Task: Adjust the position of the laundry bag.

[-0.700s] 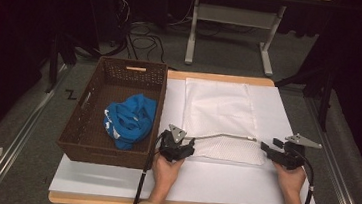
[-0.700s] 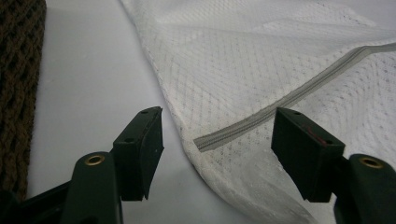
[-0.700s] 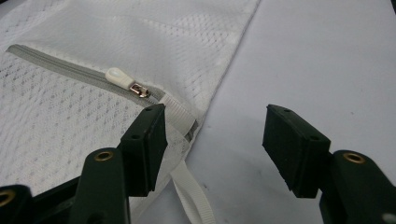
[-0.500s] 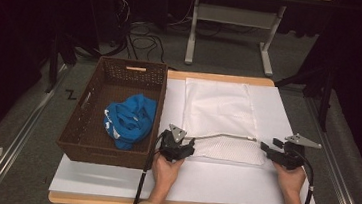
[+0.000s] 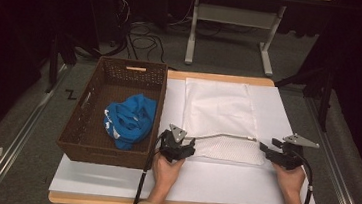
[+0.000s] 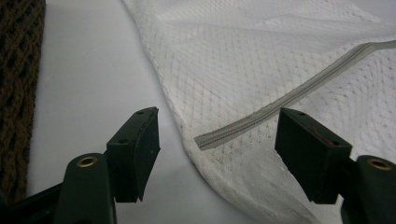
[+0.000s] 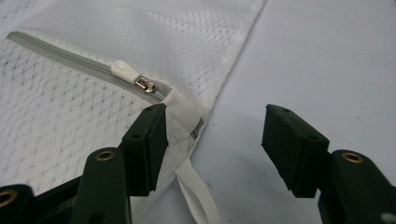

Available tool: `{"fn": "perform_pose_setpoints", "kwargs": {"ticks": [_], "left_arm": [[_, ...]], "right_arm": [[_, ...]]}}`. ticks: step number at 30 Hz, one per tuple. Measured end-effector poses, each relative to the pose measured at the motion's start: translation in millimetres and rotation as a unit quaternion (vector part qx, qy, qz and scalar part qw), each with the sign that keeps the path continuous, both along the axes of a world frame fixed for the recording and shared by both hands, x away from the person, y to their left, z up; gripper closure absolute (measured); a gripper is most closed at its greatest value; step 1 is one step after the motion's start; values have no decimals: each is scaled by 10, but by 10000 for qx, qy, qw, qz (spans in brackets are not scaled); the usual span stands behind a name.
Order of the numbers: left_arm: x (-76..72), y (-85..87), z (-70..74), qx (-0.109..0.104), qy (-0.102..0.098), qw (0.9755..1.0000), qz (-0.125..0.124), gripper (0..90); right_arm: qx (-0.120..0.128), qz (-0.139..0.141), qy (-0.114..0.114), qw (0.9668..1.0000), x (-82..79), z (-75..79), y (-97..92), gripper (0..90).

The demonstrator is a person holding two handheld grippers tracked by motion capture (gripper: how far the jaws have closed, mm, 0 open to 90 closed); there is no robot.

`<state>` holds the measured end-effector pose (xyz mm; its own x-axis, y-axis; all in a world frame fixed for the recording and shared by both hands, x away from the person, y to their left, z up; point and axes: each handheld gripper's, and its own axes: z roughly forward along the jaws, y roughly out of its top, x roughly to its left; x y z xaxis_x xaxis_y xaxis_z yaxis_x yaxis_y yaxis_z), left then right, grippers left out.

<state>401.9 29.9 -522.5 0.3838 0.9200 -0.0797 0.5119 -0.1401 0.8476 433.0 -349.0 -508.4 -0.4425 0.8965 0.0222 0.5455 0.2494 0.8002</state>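
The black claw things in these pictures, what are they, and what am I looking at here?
They are hand-held grippers, each with two black jaws, and a person holds one in each hand. The high view looks down on the table: left gripper, right gripper. The other two pictures come from cameras riding on the grippers, looking along their jaws. On the white table lies a white mesh bag with a grey zipper; its white pull tab sits by the right gripper. Beside it, a brown basket holds a blue cloth. Both grippers are open, holding nothing.
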Motion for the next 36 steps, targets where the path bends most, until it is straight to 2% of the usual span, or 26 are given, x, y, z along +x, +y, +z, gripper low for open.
{"fn": "perform_pose_setpoints", "kwargs": {"ticks": [4, 6, 13, 16, 17, 19, 20, 23, 27, 28, 30, 36], "left_arm": [[1, 0, 2, -9, -10, 10000, -41, 325], [10, 6, 1, -46, 20, 9999, -88, 326], [19, 1, 6, -26, 74, 9999, -114, 330], [6, 0, 34, -9, 164, 9997, -155, 322], [2, 5, 44, -12, 188, 9997, -165, 320], [-1, 9, 54, -25, 203, 9997, -166, 318], [-6, 10, 68, -12, 233, 9995, -190, 313], [-26, -8, 110, -3, 239, 9994, -243, 307], [-29, -40, 142, 34, 360, 9988, -315, 307], [-22, -57, 137, 113, 436, 9984, -353, 311], [-12, -67, 128, 163, 532, 9978, -348, 317], [-1, -85, 115, 200, 631, 9970, -398, 353]], "right_arm": [[-166, 31, -13, 9999, 6, 0, 26, 420], [-102, -41, 51, 9999, 13, 2, 14, 435], [-84, -123, 4, 9999, 12, 14, 7, 453], [64, -83, -34, 9999, 15, 23, -21, 441], [179, -50, 49, 9998, 18, 26, -29, 444], [228, -37, 104, 9997, 20, 28, -25, 446], [283, -24, 215, 9994, 17, 34, -10, 448], [199, 163, 209, 9994, -4, 70, 56, 453], [111, 311, 177, 9993, -24, 117, 125, 458], [80, 349, 207, 9991, -27, 121, 142, 458], [2, 404, 267, 9988, -29, 117, 180, 458], [-185, 454, 346, 9982, -18, 76, 245, 448]]}}
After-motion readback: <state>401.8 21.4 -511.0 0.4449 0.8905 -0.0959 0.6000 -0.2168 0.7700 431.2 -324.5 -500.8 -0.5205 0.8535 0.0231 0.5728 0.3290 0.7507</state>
